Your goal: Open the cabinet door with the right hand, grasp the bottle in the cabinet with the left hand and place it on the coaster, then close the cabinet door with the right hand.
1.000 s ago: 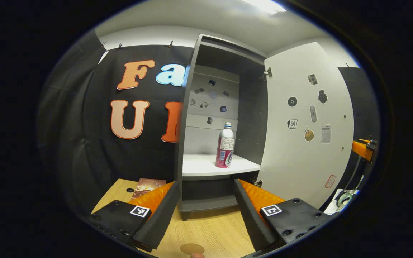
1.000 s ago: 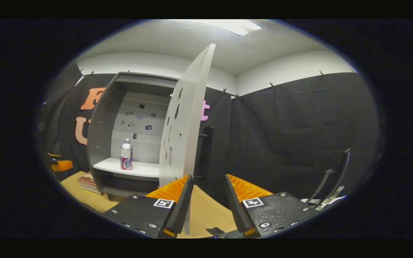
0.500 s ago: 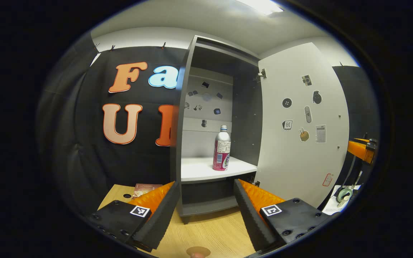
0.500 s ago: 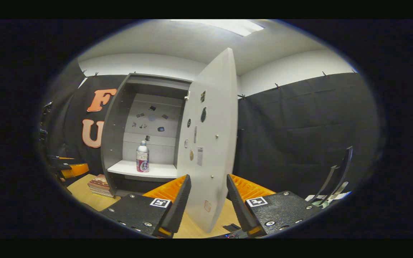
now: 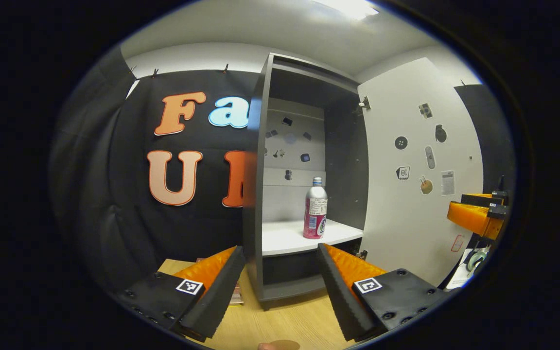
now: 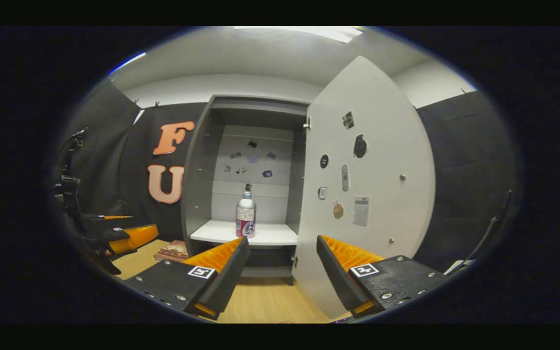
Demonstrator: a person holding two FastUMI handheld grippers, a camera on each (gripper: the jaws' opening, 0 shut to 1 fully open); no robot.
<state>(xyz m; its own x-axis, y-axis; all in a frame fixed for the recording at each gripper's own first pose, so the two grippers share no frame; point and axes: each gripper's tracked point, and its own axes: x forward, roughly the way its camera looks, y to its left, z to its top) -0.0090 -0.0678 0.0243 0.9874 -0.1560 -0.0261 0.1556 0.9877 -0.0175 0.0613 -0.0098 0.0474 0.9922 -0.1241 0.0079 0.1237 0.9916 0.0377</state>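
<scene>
A grey cabinet [image 5: 260,194] [image 6: 197,184] stands on the wooden table with its white door [image 5: 416,170] [image 6: 367,194] swung wide open to the right. A silver and pink bottle [image 5: 315,215] [image 6: 245,214] stands upright on the white shelf [image 5: 289,238] [image 6: 221,233]. My left gripper [image 5: 280,282] is open, in front of the cabinet and well short of the bottle. A round brown coaster [image 5: 280,345] peeks in at the bottom edge of the left gripper view. My right gripper [image 6: 282,272] is open and holds nothing, off the door. It shows far right in the left gripper view [image 5: 477,214].
A stack of books [image 6: 173,250] [image 5: 235,295] lies on the wooden table [image 5: 285,321] [image 6: 265,301] left of the cabinet. Stickers dot the door's inner face and the cabinet's back wall. My left gripper shows far left in the right gripper view [image 6: 124,238].
The door has swung from edge-on to fully open in the right gripper view. My right gripper has come away from it. The left gripper view has shifted slightly leftward.
</scene>
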